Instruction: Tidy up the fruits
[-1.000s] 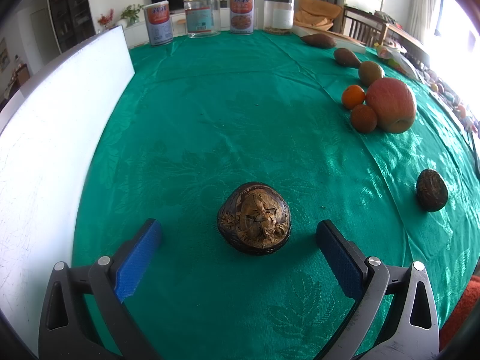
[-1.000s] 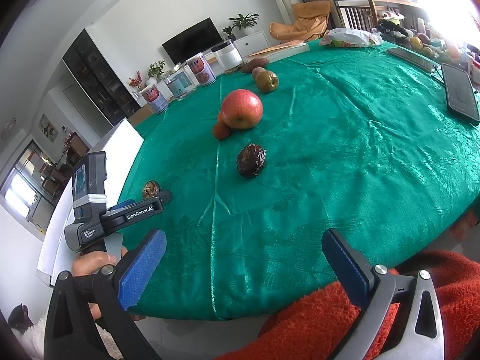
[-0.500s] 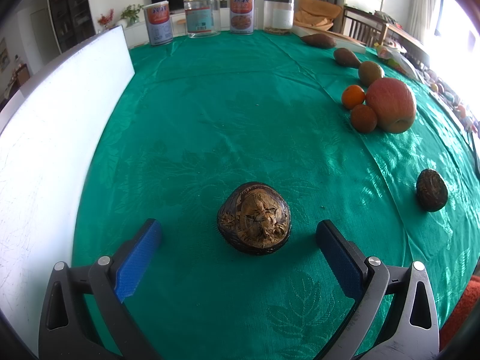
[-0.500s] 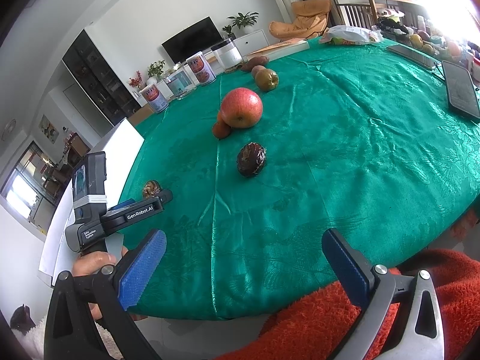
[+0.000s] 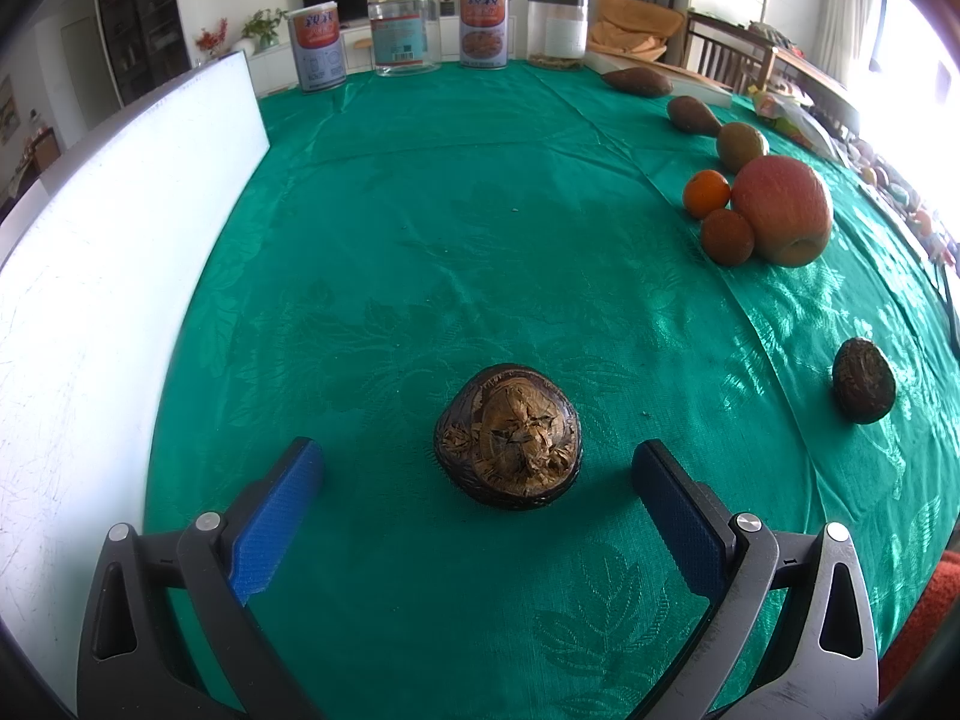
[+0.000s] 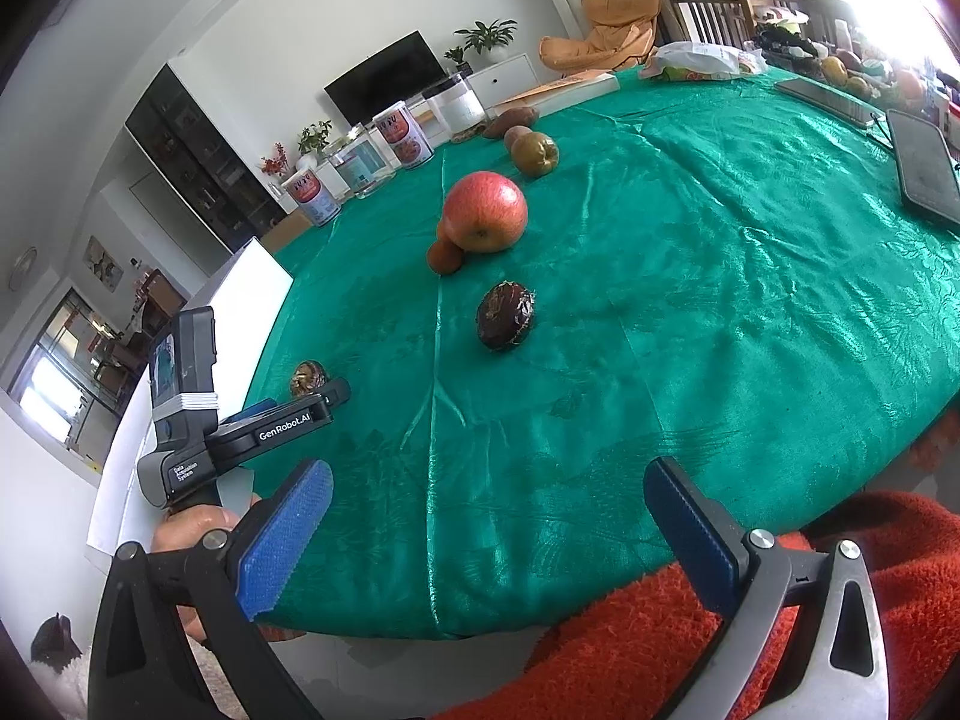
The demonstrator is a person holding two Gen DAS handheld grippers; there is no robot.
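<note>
My left jaws (image 5: 477, 468) sit low over the green-clothed worktop (image 5: 456, 252), spread wide and released, with the brown husked fruit (image 5: 507, 435) lying between the blue pads (image 5: 276, 516) but touching neither. That fruit is round, dark at the rim, with a cracked, papery golden patch facing me, at lower centre of the left view. My right jaws (image 6: 489, 525) hang back off the near edge of the worktop, also spread and empty, above a red fleecy cloth (image 6: 630, 630). A second dark fruit (image 6: 505, 315) lies mid-frame there, beyond it a red apple (image 6: 485, 212) touching a small orange fruit (image 6: 444, 255). From the right view the left gripper's body hides most of the husked fruit, and the hand (image 6: 192, 525) holding it shows only in part behind my pad.
</note>
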